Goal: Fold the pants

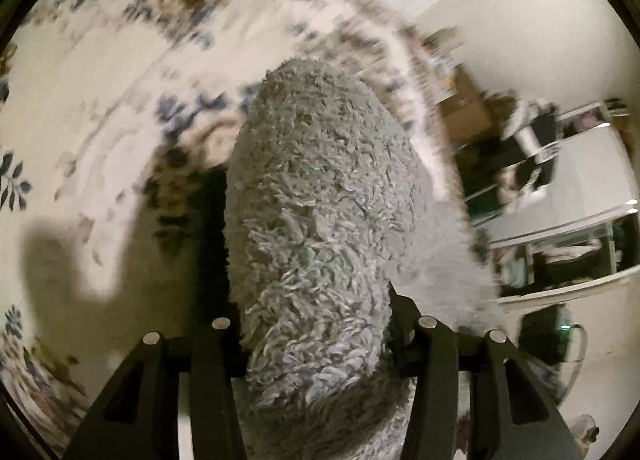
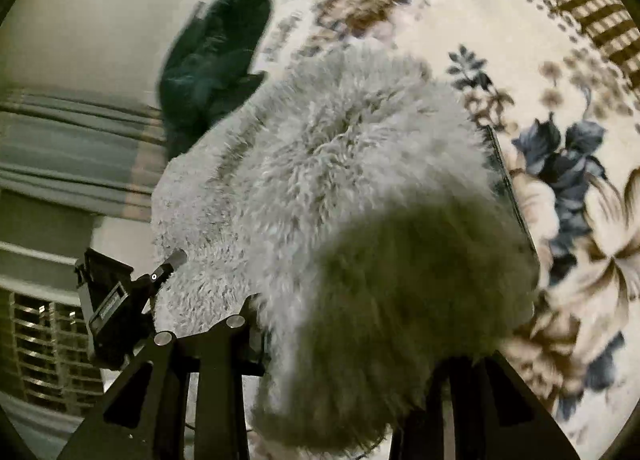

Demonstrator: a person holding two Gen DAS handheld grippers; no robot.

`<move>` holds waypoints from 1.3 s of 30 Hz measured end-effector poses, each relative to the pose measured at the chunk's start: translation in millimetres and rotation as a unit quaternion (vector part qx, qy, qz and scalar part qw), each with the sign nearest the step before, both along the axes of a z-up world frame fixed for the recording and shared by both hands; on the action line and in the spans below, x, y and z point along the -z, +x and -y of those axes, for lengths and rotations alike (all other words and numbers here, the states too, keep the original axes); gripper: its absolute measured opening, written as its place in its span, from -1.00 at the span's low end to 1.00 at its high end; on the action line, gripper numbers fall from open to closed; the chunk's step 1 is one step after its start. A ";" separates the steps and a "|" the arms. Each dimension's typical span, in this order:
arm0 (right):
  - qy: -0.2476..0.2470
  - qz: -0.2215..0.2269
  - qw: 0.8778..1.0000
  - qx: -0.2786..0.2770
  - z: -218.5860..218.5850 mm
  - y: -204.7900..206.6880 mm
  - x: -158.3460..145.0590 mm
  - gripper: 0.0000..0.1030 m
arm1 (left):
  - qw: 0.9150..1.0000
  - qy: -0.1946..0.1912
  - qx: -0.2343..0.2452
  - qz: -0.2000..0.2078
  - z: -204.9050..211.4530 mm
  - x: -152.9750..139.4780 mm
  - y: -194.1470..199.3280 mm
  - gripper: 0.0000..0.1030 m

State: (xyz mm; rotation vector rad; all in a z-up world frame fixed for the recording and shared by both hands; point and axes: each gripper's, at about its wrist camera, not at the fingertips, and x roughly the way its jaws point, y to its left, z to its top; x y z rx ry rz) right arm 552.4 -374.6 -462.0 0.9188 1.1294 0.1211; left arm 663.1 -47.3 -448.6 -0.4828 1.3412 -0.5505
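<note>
Pants [image 1: 320,219] of fluffy grey fleece, pinched by left hand-held gripper [image 1: 316,324] and right hand-held gripper [image 2: 340,340], are judged mid-fold, to be lowered onto the floral bed [image 1: 100,139] at frame left.

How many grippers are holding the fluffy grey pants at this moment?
2. The left gripper grips a bunch of the pants. The right gripper grips another part; its fingertips are hidden in the pile, above the floral bedspread.

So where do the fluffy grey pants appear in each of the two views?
Left wrist view: the fluffy grey pants fill the centre, bunched between the fingers.
Right wrist view: they fill the centre and bottom, shadowed low down.
Shared landmark: the floral bedspread, left in the left view, right in the right view.
</note>
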 end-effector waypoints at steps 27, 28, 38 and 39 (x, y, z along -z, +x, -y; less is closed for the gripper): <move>-0.389 -0.031 0.921 0.005 -67.1 -99.8 -166.1 0.99 | 0.940 0.285 0.024 0.187 37.0 -179.4 -142.6 0.91; -0.389 -0.024 0.921 0.004 -70.2 -110.0 -178.8 0.99 | 0.939 0.284 0.018 0.192 35.7 -191.4 -152.1 0.91; -0.406 0.044 0.913 -0.005 -99.8 -205.6 -290.5 0.99 | 0.931 0.275 -0.026 0.239 22.0 -291.0 -251.0 0.91; -0.407 0.050 0.912 -0.004 -102.6 -214.4 -300.1 0.99 | 0.929 0.276 -0.029 0.244 20.8 -300.1 -262.6 0.91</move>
